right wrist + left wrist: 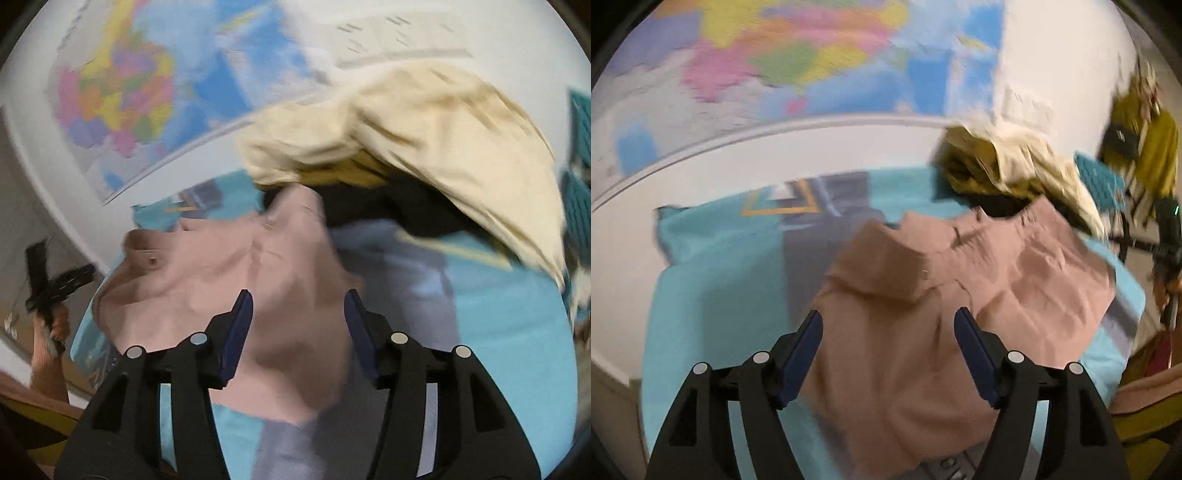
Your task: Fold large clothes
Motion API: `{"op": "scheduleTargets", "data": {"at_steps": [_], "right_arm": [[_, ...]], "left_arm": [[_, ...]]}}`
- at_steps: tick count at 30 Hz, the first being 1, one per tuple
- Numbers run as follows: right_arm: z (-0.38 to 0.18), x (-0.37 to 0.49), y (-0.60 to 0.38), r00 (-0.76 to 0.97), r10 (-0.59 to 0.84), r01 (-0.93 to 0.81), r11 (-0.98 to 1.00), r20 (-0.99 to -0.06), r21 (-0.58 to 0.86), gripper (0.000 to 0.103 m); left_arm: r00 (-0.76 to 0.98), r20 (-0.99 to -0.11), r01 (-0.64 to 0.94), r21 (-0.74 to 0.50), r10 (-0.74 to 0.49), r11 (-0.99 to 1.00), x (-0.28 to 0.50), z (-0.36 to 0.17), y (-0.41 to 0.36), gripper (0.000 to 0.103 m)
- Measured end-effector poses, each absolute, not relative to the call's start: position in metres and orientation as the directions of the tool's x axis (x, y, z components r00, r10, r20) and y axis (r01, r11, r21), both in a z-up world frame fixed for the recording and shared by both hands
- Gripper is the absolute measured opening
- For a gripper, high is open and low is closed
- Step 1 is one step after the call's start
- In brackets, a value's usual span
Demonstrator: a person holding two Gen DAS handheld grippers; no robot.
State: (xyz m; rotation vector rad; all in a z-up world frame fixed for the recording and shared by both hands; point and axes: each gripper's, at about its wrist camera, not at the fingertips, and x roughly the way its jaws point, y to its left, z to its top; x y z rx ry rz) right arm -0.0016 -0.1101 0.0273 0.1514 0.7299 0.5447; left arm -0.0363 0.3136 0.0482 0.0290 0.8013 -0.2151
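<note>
— Where do we find the garment?

— We see the pink hoodie (923, 295) lying crumpled on the turquoise bed cover (713, 280), its hood toward the cover's far edge, its body running back toward the near edge; in the right wrist view the same pink hoodie (229, 266) spreads from the cover's left edge toward its middle; behind it, at the far right corner, a heap of cream and mustard clothes (1015, 166) sits touching the hoodie's far end

— And the tongs?

— We see the left gripper (888, 332) released, jaws well apart above the hoodie's body, the cloth showing between them but no pad pressing it; the right gripper (298, 314) likewise stands unclenched over the pink fabric, grasping nothing; whether either fingertip brushes the cloth we cannot tell, the frames being blurred

— Anything else in shot?

— A coloured wall map (783, 48) hangs beyond the cover's far edge; at the left border of the right wrist view we glimpse the person's hand (55, 325) in a ribbed pink sleeve holding the other gripper
</note>
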Motion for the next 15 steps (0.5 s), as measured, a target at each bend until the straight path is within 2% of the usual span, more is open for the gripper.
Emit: {"op": "scheduleTargets", "data": {"at_steps": [4, 5, 6, 8, 9, 10, 11, 12, 13, 15], "right_arm": [[0.016, 0.016, -0.048, 0.554, 0.519, -0.525, 0.825, -0.651, 0.210, 0.068], [0.009, 0.020, -0.031, 0.538, 0.517, -0.550, 0.814, -0.666, 0.187, 0.072], [0.006, 0.023, -0.019, 0.522, 0.520, -0.568, 0.803, -0.676, 0.179, 0.072], [-0.009, 0.035, 0.008, 0.480, 0.512, -0.597, 0.786, -0.712, 0.163, 0.072], [-0.015, 0.040, 0.016, 0.474, 0.489, -0.597, 0.790, -0.732, 0.141, 0.071], [-0.025, 0.047, 0.026, 0.472, 0.451, -0.594, 0.798, -0.757, 0.106, 0.054], [-0.030, 0.051, 0.030, 0.470, 0.432, -0.593, 0.800, -0.770, 0.086, 0.025], [-0.034, 0.057, 0.033, 0.472, 0.413, -0.588, 0.806, -0.779, 0.071, 0.009], [-0.033, 0.059, 0.031, 0.472, 0.420, -0.583, 0.808, -0.775, 0.083, 0.002], [-0.021, 0.063, 0.022, 0.487, 0.479, -0.574, 0.806, -0.730, 0.146, 0.002]], "left_arm": [[0.582, -0.809, 0.181, 0.030, -0.082, 0.983, 0.016, 0.019, 0.296, 0.068], [0.559, -0.827, 0.174, 0.049, -0.057, 0.984, 0.028, 0.011, 0.295, 0.057], [0.536, -0.843, 0.169, 0.055, -0.044, 0.984, 0.039, 0.006, 0.294, 0.051], [0.501, -0.864, 0.157, 0.025, -0.057, 0.987, 0.056, -0.001, 0.298, 0.021], [0.485, -0.873, 0.138, 0.009, -0.059, 0.990, 0.062, -0.004, 0.303, 0.018], [0.472, -0.879, 0.106, -0.022, -0.070, 0.994, 0.070, -0.003, 0.309, 0.012], [0.474, -0.876, 0.085, -0.055, -0.089, 0.995, 0.076, -0.001, 0.314, 0.009], [0.487, -0.866, 0.060, -0.097, -0.114, 0.993, 0.081, 0.005, 0.323, 0.009], [0.493, -0.860, 0.044, -0.122, -0.128, 0.991, 0.084, 0.008, 0.327, 0.009], [0.499, -0.854, 0.000, -0.172, -0.150, 0.985, 0.092, 0.011, 0.336, 0.009]]}}
